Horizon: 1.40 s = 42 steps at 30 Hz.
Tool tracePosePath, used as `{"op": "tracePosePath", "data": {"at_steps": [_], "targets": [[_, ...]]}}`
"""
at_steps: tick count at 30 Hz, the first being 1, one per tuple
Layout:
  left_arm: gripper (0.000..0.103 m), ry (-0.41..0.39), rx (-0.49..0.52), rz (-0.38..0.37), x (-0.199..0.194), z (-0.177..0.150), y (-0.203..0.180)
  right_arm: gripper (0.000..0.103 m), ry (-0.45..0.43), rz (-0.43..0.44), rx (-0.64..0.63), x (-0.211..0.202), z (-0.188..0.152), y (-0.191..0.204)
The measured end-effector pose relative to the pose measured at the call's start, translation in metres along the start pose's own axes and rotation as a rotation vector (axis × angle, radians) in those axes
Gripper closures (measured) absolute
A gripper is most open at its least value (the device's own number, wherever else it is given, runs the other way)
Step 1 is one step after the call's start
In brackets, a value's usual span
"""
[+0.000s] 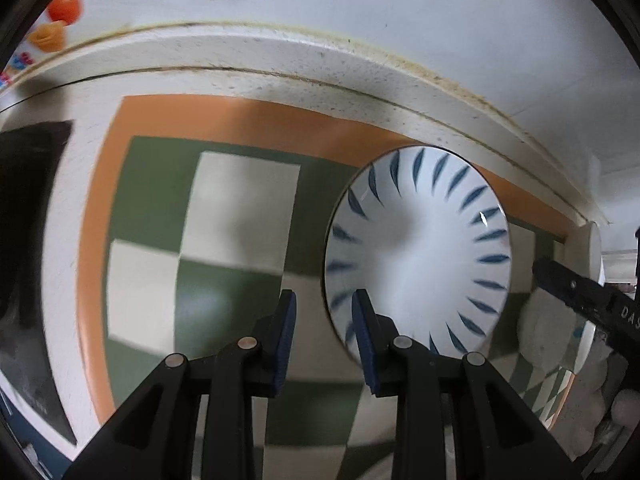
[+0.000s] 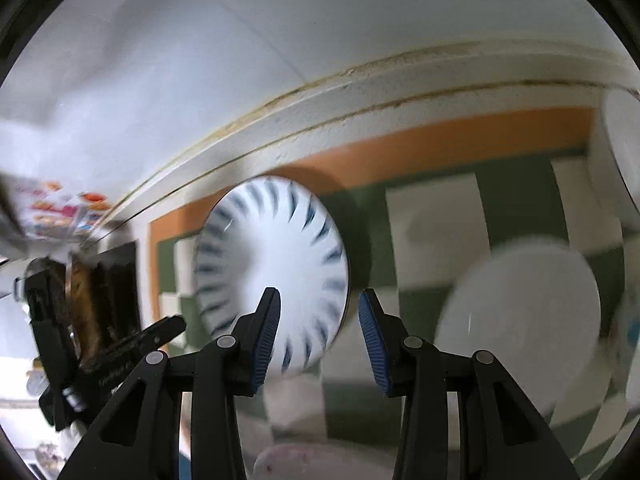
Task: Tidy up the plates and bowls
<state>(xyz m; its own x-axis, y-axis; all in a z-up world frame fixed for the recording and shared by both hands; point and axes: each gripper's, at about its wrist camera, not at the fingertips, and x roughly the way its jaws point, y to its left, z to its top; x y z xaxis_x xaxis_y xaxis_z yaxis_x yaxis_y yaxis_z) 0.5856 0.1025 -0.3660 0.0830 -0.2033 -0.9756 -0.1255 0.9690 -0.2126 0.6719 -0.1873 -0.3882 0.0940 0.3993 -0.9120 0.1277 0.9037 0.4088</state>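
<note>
Now, through the left wrist view, I saw my left gripper (image 1: 324, 336) at the bottom centre of the frame with its jaws parted and nothing between them. The blue-striped bowl (image 1: 418, 252) sat right of centre on the checkered mat (image 1: 240, 208), its near rim just behind the right blue pad, though I could not tell whether they touched. That mat, green and cream squares with an orange border, lay on the white table (image 1: 280, 64), which ran up to a pale wall across the top of the frame. At the right edge, the right gripper (image 1: 592, 300) reached in as a dark bar, beside a white dish (image 1: 594, 248) standing on edge.

Through the right wrist view, my right gripper (image 2: 319, 336) also had its jaws spread apart and held nothing. The same bowl appeared left of centre, blurred, with its lower rim behind the left pad. A plain white plate (image 2: 520, 312) lay at the lower right on the mat, also blurred. The left gripper showed dark at the lower left.
</note>
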Motion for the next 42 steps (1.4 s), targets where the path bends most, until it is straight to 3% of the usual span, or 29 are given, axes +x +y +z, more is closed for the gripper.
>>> {"op": "tracePosePath", "data": {"at_steps": [6, 10, 11, 20, 28, 37, 42], "targets": [[0.081, 0.052, 0.008, -0.020, 0.030, 0.014, 0.001, 0.062, 0.068, -0.060, 0.002, 0.037, 0.031, -0.009], [0.088, 0.036, 0.018, -0.049, 0.030, 0.013, -0.002, 0.089, 0.107, -0.031, 0.012, 0.052, 0.034, -0.016], [0.088, 0.033, 0.019, -0.047, 0.030, 0.013, -0.002, 0.090, 0.104, -0.018, 0.012, 0.052, 0.034, -0.018], [0.088, -0.009, 0.049, -0.024, 0.011, -0.002, -0.012, 0.091, 0.064, -0.009, -0.026, 0.041, 0.022, -0.012], [0.088, -0.067, 0.064, -0.040, -0.033, -0.030, -0.018, 0.091, 0.035, 0.015, -0.072, -0.002, -0.001, -0.001], [0.088, -0.113, 0.085, -0.050, -0.084, -0.085, -0.027, 0.091, 0.002, 0.048, -0.121, -0.059, -0.058, 0.008], [0.088, -0.118, 0.098, -0.032, -0.089, -0.124, -0.034, 0.091, -0.009, 0.050, -0.137, -0.084, -0.102, 0.002]]}}
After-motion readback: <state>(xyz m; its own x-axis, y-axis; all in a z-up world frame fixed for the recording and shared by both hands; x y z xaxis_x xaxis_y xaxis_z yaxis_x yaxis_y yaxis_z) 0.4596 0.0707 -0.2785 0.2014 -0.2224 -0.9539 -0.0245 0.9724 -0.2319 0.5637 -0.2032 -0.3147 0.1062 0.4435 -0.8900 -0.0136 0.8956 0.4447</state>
